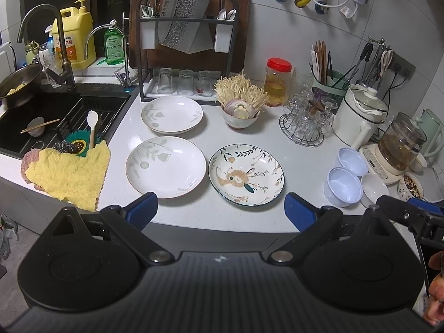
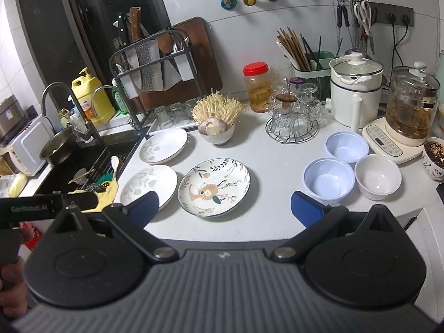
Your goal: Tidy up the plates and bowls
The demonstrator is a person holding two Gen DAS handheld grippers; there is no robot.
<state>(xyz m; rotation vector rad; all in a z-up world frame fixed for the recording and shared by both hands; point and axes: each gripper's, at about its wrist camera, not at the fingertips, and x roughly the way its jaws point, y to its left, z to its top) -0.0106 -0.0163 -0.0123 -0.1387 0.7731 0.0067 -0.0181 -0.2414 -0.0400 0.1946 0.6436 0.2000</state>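
Both the left gripper (image 1: pixel 221 212) and right gripper (image 2: pixel 224 208) spread, empty; the painted plate (image 1: pixel 246 174) near the counter's (image 1: pixel 194 213) front edge looks glazed, rigid, breakable: pinch at rim.

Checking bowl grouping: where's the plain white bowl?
Right wrist view, right side: white bowl on the counter, beside two pale blue bowls, before the kettle base.

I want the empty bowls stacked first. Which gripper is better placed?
Right. The right gripper is open and nearer the lilac bowls; from the left gripper they sit far right.
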